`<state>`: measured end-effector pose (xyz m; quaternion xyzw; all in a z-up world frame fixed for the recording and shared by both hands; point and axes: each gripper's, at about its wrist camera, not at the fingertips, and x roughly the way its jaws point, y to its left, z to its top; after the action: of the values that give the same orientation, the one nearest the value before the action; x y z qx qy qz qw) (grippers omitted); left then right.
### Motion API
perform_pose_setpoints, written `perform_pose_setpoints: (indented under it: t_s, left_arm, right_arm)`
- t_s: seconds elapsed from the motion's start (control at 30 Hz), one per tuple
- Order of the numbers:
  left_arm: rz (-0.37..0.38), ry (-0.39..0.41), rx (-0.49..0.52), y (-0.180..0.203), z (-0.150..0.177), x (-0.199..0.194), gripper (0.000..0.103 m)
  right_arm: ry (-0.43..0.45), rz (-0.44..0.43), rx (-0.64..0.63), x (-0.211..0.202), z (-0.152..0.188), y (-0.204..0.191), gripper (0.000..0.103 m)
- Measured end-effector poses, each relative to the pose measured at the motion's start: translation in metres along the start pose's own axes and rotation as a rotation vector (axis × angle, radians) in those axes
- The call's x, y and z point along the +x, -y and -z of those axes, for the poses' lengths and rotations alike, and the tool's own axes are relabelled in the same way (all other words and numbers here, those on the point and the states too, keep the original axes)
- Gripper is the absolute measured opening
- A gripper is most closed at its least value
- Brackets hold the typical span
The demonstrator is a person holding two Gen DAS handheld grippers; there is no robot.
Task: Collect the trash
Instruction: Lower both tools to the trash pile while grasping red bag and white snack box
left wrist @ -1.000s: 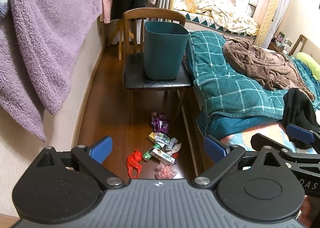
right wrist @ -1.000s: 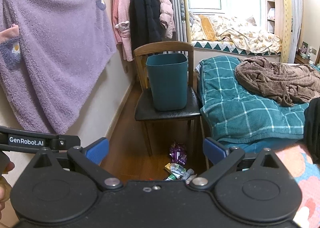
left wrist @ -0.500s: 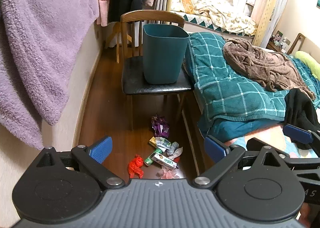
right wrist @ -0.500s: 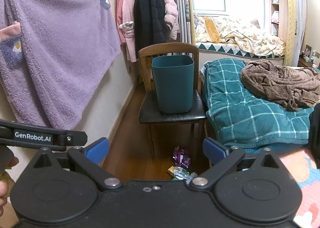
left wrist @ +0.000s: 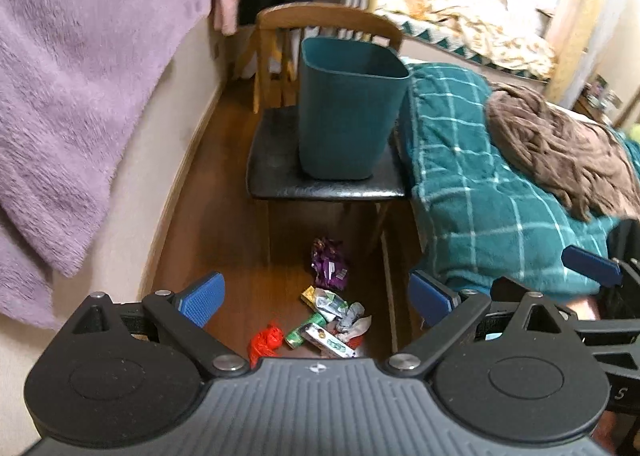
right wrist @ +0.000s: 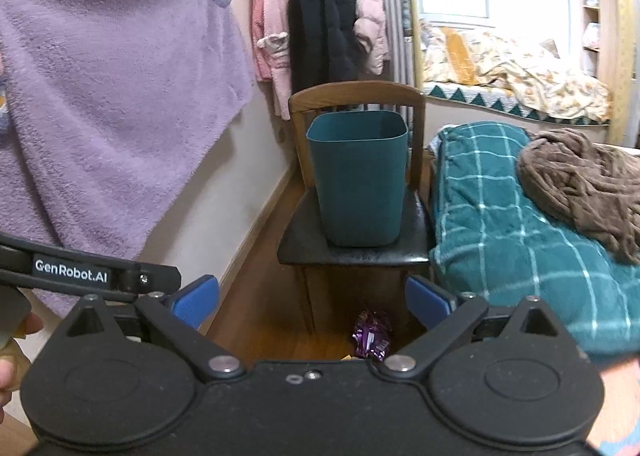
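On smooth wood floor (left wrist: 224, 211) lie crinkled wrappers (left wrist: 328, 312); both grippers' (left wrist: 316, 298) (right wrist: 312, 298) jaws stand apart, empty.

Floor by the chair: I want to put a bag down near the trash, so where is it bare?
Bare floor runs between the wall and the chair. Crowded: the trash pile in front of the chair, beside the bed.
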<state>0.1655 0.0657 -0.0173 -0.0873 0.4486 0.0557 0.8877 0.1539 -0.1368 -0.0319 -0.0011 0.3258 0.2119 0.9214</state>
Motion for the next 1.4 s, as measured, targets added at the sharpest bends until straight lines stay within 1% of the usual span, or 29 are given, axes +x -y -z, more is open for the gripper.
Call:
perform_pose_setpoints:
  t_s: [0.13, 0.2, 0.3, 0.4, 0.47, 0.53, 0.63, 0.73, 0.83, 0.93, 1.07, 1.13, 1.2, 1.23, 1.27, 1.4]
  left_arm:
    - [-0.043, -0.01, -0.069, 0.006, -0.014, 0.03, 0.099]
    - [-0.064, -0.02, -0.081, 0.006, -0.016, 0.047, 0.099]
    - [-0.082, -0.08, -0.099, 0.003, -0.019, 0.081, 0.099]
    - [-0.097, -0.135, -0.064, -0.004, -0.014, 0.122, 0.099]
    - [-0.096, -0.188, -0.034, -0.014, -0.007, 0.158, 0.099]
    - [-0.088, -0.239, -0.006, -0.025, 0.004, 0.194, 0.099]
    - [-0.059, -0.314, 0.037, -0.044, 0.025, 0.255, 0.099]
    - [-0.05, -0.405, 0.058, -0.067, 0.053, 0.324, 0.099]
    - [-0.056, -0.494, 0.057, -0.09, 0.087, 0.396, 0.099]
    - [-0.058, -0.556, 0.074, -0.11, 0.122, 0.461, 0.099]
    - [-0.056, -0.592, 0.149, -0.123, 0.168, 0.54, 0.098]
    - [-0.062, -0.607, 0.177, -0.128, 0.19, 0.575, 0.098]
    - [-0.059, -0.623, 0.194, -0.136, 0.209, 0.609, 0.098]
    - [-0.065, -0.622, 0.207, -0.135, 0.217, 0.624, 0.098]
    - [-0.069, -0.623, 0.222, -0.137, 0.226, 0.64, 0.098]
    - [-0.055, -0.647, 0.272, -0.141, 0.258, 0.698, 0.098]
  right_arm:
    - [-0.054, -0.044, -0.016, 0.036, -0.017, 0.03, 0.099]
    - [-0.09, -0.066, -0.034, 0.057, -0.02, 0.042, 0.098]
    - [-0.144, -0.072, -0.048, 0.087, -0.016, 0.054, 0.097]
    - [-0.194, -0.074, -0.04, 0.116, -0.002, 0.065, 0.096]
    - [-0.237, -0.069, -0.039, 0.137, 0.012, 0.071, 0.095]
    - [-0.264, -0.073, -0.034, 0.158, 0.028, 0.074, 0.095]
    - [-0.31, -0.045, -0.045, 0.196, 0.055, 0.076, 0.092]
    - [-0.376, -0.004, -0.033, 0.239, 0.088, 0.077, 0.085]
    - [-0.449, 0.013, -0.003, 0.287, 0.132, 0.078, 0.084]
    - [-0.496, 0.013, -0.018, 0.338, 0.182, 0.075, 0.082]
    - [-0.584, -0.012, -0.099, 0.414, 0.257, 0.075, 0.076]
    - [-0.633, -0.021, -0.146, 0.449, 0.291, 0.074, 0.068]
    - [-0.662, -0.029, -0.207, 0.48, 0.322, 0.073, 0.066]
    - [-0.67, -0.037, -0.234, 0.491, 0.334, 0.073, 0.066]
    - [-0.679, -0.053, -0.264, 0.506, 0.348, 0.075, 0.063]
    - [-0.695, -0.098, -0.388, 0.549, 0.39, 0.073, 0.059]
